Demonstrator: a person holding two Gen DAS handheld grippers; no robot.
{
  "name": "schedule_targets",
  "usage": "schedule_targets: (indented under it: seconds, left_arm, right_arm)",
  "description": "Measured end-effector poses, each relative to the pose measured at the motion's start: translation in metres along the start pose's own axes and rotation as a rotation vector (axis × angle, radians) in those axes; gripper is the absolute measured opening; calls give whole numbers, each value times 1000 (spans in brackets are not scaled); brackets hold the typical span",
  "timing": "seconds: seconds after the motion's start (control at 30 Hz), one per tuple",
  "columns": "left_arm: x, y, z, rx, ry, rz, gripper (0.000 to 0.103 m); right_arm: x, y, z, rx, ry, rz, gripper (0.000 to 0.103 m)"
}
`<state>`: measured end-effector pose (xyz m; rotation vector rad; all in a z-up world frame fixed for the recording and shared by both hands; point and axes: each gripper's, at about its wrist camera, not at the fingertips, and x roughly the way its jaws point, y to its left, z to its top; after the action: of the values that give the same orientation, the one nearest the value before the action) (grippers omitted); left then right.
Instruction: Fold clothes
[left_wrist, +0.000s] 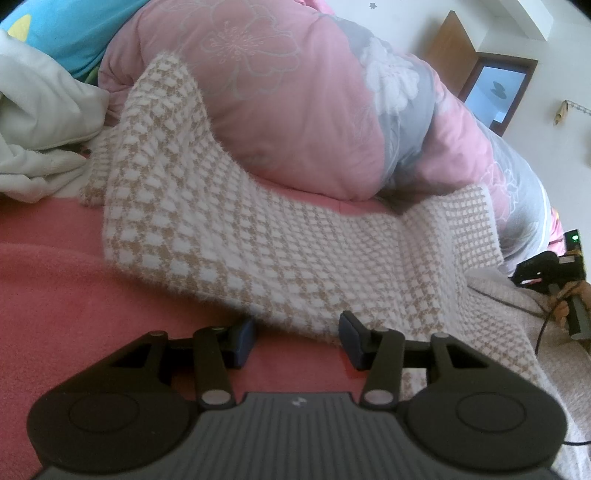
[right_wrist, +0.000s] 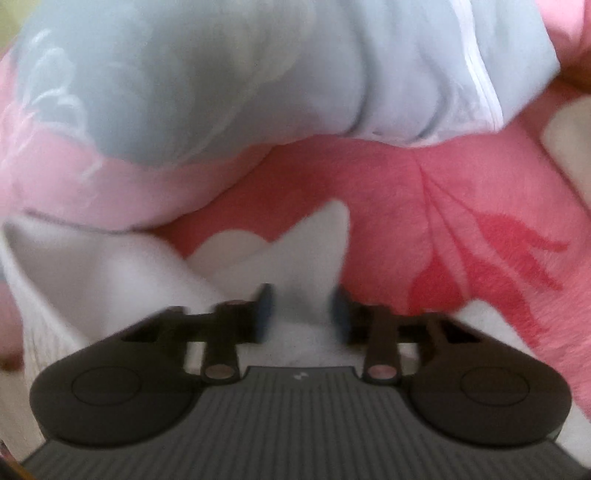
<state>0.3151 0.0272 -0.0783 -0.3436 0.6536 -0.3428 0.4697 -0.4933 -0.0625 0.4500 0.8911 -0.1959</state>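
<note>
So the checked knit garment (left_wrist: 236, 229) sprawls lengthwise along the pink bed (left_wrist: 55, 288) below the quilt (left_wrist: 295, 92), left tongs (left_wrist: 295, 339) half-open and empty at its near edge, right tongs (right_wrist: 301, 314) pinching white cloth (right_wrist: 299, 258) at the garment's far end.

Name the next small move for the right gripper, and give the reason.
Probably lift a little. The right gripper has a fold of the white knit between its fingers, low over the pink sheet, so raising it should free that end for folding.
</note>
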Motion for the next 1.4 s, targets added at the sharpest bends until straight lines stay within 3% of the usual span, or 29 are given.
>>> schedule_targets:
  seconds: [0.1,0.23,0.33,0.5,0.6,0.67,0.77,0.83,0.93,1.0,1.1,1.17,1.23,1.33,1.4]
  left_arm:
    - [0,0,0,-1,0,-1,50]
    - [0,0,0,-1,-1,0,50]
    - [0,1,0,0,-1,0,50]
    - [1,1,0,-1,-2,-1,50]
    - [1,1,0,-1,-2,-2,50]
    - [1,1,0,-2,-2,-2,50]
    - [1,2,0,-2,-2,-2,50]
    - [1,2,0,-3,-2,-3,50]
    - [1,2,1,-2,-2,-3,50]
    - [1,2,1,-2,-2,-3,50]
    - [0,1,1,-1,-2,-2,50]
    - [0,1,1,-1,-2,-2,50]
    - [1,1,1,-1,-3,-2,50]
    - [1,2,1,-1,-3,-2,50]
    - [1,2,1,-1,-3,-2,50]
  right_arm:
    - [-27,9,-4,-50,-119,15,9]
    - [-73,17,-4,-78,-384,22,8]
    - [-89,25,-8,-129,-534,-33,8]
    - [-62,32,-12,-149,-694,-110,8]
    - [-36,36,-11,-190,-689,-194,9]
    - [-24,40,-11,-227,-676,-249,15]
    - [-29,41,-13,-191,-657,-277,28]
    - [-48,45,-21,-187,-684,-282,46]
    - [-81,50,-37,-188,-735,-221,54]
    - [-95,54,-50,-198,-691,-111,54]
    - [-93,66,-66,-243,-490,86,44]
    - [-73,82,-78,-316,-318,136,31]
    - [-49,94,-89,-375,-221,102,20]
    - [-4,97,-88,-298,-115,26,7]
    - [26,90,-78,-259,-135,-13,0]
